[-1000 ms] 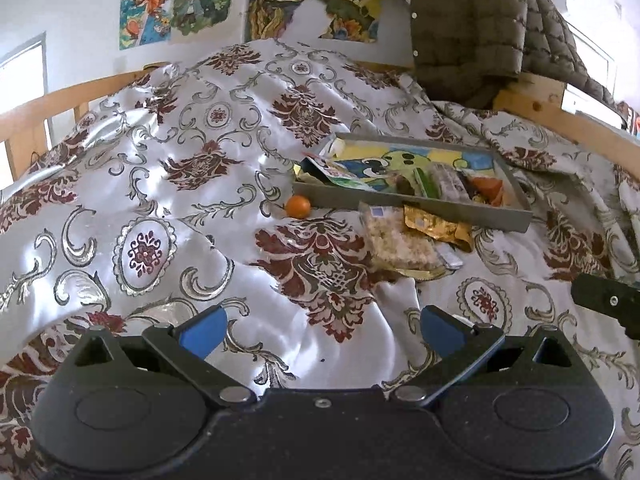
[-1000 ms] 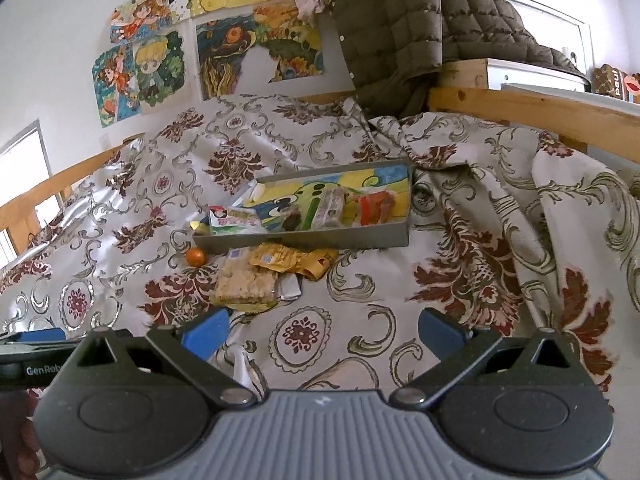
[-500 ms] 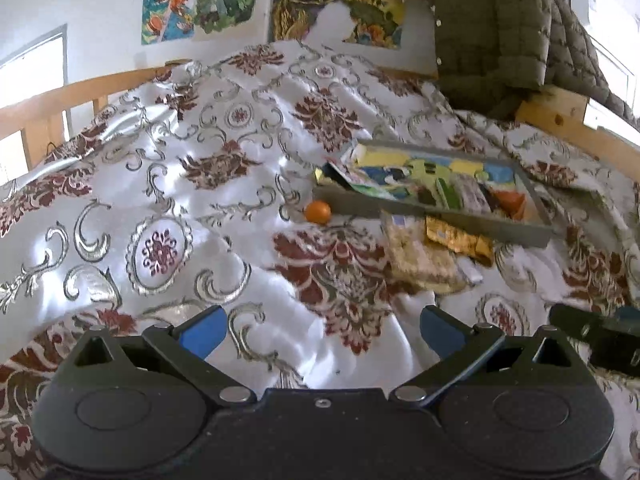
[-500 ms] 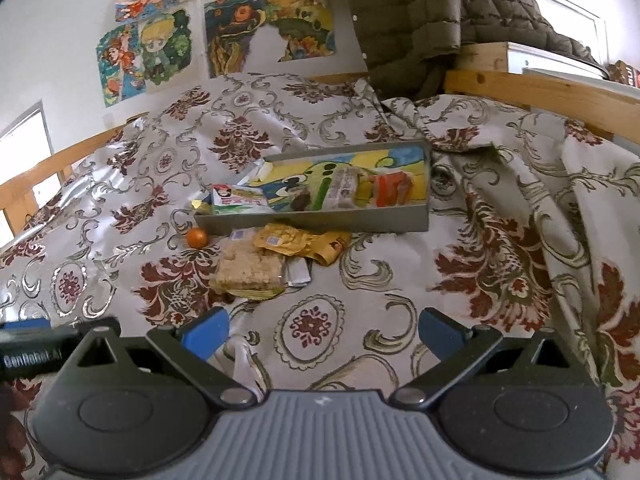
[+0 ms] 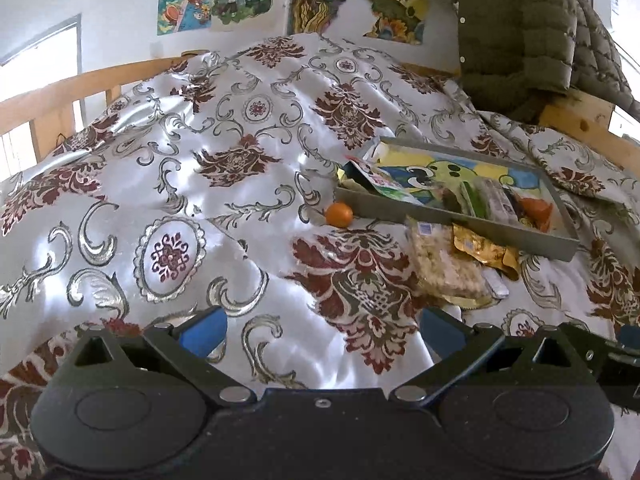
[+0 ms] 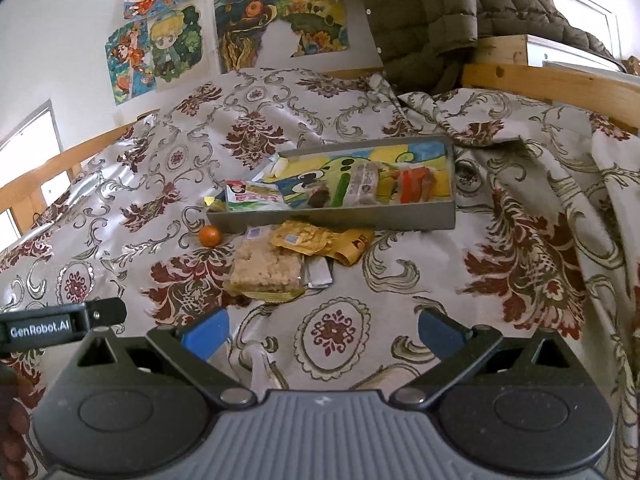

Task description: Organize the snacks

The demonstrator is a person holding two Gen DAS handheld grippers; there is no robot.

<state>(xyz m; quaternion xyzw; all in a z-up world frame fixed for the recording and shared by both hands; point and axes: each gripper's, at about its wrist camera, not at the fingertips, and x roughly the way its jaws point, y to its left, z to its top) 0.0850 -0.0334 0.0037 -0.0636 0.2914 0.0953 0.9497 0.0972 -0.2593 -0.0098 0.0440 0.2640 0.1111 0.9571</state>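
Clearly "GenRobot.AI" on left gripper, snack tray beyond, labels illegible

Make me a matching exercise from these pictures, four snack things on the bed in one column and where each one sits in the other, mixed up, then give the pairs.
Things:
1. small orange fruit
2. rice cracker pack
3. gold wrapper
4. white and green pouch

Places:
A. inside the grey tray, at its left end
B. on the bedspread, off the tray's left corner
C. against the tray's front wall, right of the cracker pack
D. on the bedspread, nearest the grippers

Pairs: 1-B, 2-D, 3-C, 4-A
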